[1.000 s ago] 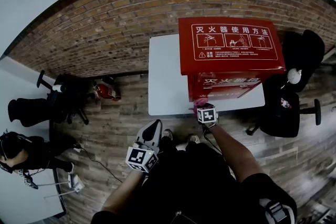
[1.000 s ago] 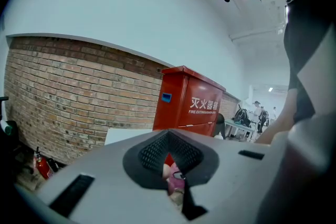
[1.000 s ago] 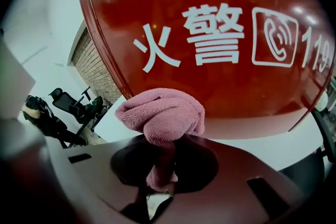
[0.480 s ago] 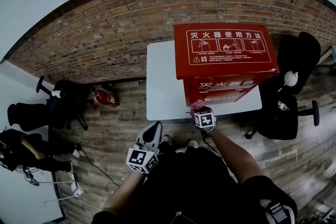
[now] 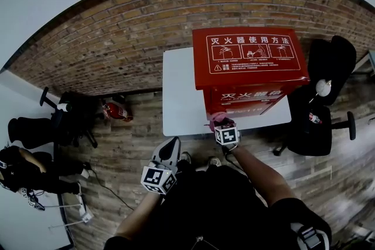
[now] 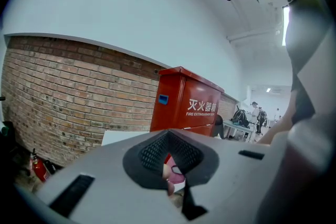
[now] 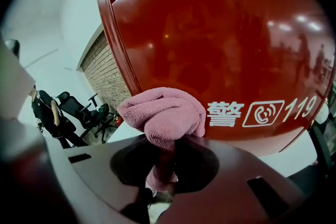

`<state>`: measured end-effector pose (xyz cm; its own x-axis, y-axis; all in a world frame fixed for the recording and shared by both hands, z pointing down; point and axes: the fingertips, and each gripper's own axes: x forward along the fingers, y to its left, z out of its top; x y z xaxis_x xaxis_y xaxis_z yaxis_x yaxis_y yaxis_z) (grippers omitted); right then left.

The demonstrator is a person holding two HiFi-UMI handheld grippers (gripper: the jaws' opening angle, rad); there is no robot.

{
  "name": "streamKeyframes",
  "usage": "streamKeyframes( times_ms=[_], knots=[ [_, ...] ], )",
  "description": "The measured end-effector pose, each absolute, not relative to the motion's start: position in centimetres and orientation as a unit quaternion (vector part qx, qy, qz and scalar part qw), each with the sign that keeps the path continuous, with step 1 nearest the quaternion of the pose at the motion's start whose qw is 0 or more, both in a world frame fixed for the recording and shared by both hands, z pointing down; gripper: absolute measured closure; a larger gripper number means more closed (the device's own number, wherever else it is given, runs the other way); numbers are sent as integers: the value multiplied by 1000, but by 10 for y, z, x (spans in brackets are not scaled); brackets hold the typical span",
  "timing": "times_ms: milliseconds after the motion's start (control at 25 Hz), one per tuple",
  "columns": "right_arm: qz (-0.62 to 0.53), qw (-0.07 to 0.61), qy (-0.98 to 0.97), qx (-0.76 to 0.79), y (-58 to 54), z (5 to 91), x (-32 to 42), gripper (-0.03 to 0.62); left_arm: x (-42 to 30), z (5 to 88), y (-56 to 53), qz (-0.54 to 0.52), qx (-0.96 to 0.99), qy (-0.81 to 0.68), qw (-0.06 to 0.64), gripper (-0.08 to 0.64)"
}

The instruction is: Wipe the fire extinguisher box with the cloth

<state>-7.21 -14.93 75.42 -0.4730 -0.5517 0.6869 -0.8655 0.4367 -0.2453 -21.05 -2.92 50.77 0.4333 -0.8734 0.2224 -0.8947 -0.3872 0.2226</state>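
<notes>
Brick wall [image 5: 117, 38] curves across the top of the head view, with plank flooring [image 5: 135, 143] below it and a white table [image 5: 181, 96] at centre frame. The red fire extinguisher box [image 5: 249, 55] stands on the right part of that table, its lid with white instruction panels facing up at you.

Your right gripper [image 5: 219, 123] sits just below the box's lower left corner in the head view. Its jaws are closed on the pink cloth [image 7: 163, 115], which bunches out above them. In the right gripper view the cloth lies against the glossy red front of the box, just left of the white characters and the "119" mark.

Your left gripper [image 5: 170, 146] hangs lower and to the left, over the floor in front of your body and well apart from the box. Its jaws are together and nothing is between them. In the left gripper view the box shows in the distance beyond them.

A small red extinguisher [image 5: 117, 109] lies on the floor at left of the table. Black office chairs [image 5: 328, 96] stand at the right edge.
</notes>
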Motion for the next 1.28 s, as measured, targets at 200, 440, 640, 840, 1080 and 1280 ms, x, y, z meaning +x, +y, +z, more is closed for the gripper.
streamKeyframes(
  times_ms=[200,440,640,840,1080,1280],
  knots=[
    [290,256,-810,442,-150,738,-75,508,-209,509,-30,32,832,-529,162,537],
    [292,254,-806,449,-150,724,-72,508,-207,510,-31,32,834,-527,160,537],
    [290,249,-805,453,-151,706,-71,508,-208,510,-31,34,834,-528,157,537],
    [281,244,-805,462,-153,690,-69,508,-206,510,-32,32,835,-525,158,537],
    [274,230,-809,466,-153,669,-68,508,-201,508,-33,28,838,-521,159,537],
    [262,225,-817,463,-155,652,-70,508,-198,509,-33,30,840,-519,157,537]
  ],
)
